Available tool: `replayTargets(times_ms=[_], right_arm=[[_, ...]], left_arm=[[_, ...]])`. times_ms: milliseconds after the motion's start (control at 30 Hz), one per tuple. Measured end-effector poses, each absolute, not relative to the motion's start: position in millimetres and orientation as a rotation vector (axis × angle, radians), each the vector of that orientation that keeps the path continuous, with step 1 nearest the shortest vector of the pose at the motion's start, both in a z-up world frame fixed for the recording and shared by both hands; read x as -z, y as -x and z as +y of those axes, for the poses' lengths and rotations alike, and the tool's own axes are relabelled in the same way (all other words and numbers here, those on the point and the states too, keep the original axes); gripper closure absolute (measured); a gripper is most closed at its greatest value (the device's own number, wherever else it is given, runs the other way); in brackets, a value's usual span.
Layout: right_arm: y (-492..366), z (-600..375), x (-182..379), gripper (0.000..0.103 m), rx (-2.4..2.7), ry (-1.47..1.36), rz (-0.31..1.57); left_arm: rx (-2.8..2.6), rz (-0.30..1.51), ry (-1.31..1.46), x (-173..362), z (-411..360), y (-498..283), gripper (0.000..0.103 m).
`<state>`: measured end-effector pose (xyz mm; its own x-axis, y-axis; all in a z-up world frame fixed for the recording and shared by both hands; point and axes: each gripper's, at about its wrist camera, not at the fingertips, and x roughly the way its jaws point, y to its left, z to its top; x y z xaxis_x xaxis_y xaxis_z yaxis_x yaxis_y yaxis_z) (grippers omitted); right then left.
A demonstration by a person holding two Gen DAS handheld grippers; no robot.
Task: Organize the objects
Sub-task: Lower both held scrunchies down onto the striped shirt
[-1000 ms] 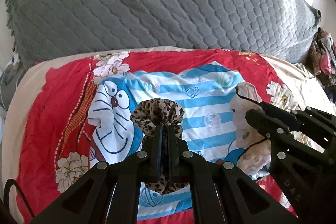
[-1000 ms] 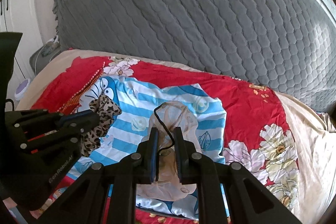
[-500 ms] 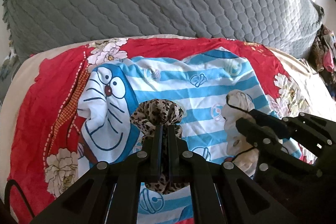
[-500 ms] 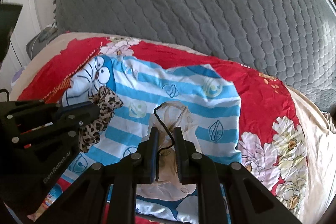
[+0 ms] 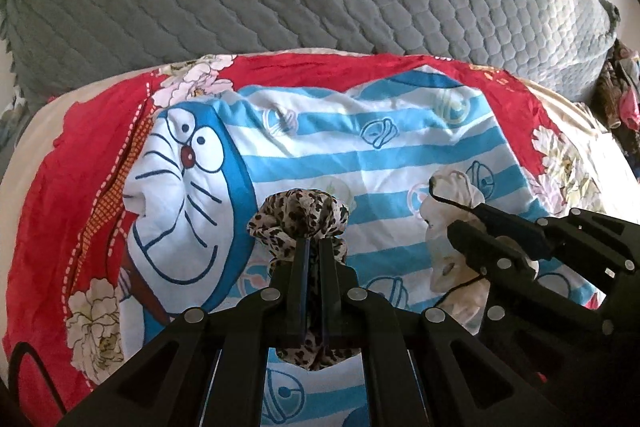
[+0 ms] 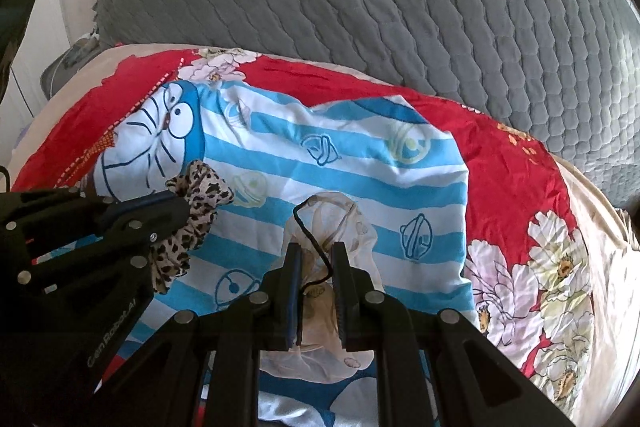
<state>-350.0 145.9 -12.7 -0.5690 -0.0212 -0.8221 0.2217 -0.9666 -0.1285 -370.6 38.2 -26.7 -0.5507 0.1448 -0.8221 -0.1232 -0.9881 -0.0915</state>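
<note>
Over a bed, the left gripper (image 5: 313, 247) pinches a leopard-print scrunchie (image 5: 298, 217) between pressed fingers, while the right gripper (image 6: 316, 255) clamps a cream scrunchie (image 6: 334, 223) (a thin black cord loops from it). Both hang just above a blue-striped cartoon cloth (image 5: 360, 155) spread on a red floral sheet (image 6: 516, 171).

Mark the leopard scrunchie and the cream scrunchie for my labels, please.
leopard scrunchie (image 5: 298, 217), left wrist view, on its ruffled top above the fingers.
cream scrunchie (image 6: 352, 227), right wrist view, on its sheer upper fold.
</note>
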Motion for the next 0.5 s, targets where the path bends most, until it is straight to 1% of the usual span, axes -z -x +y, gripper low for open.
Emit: replayTargets(times_ms=[233,500], right_arm=[[357.6,153.1,32.5,0.088,2.613,-1.460,0.298],[358.9,153.5,41.5,0.086,2.616,-1.461,0.297]], left_arm=[[-2.615,-0.021,1.425,35.5,43.4,372.7,0.099],[-2.617,0.005,1.421,42.3,45.8,373.7,0.099]])
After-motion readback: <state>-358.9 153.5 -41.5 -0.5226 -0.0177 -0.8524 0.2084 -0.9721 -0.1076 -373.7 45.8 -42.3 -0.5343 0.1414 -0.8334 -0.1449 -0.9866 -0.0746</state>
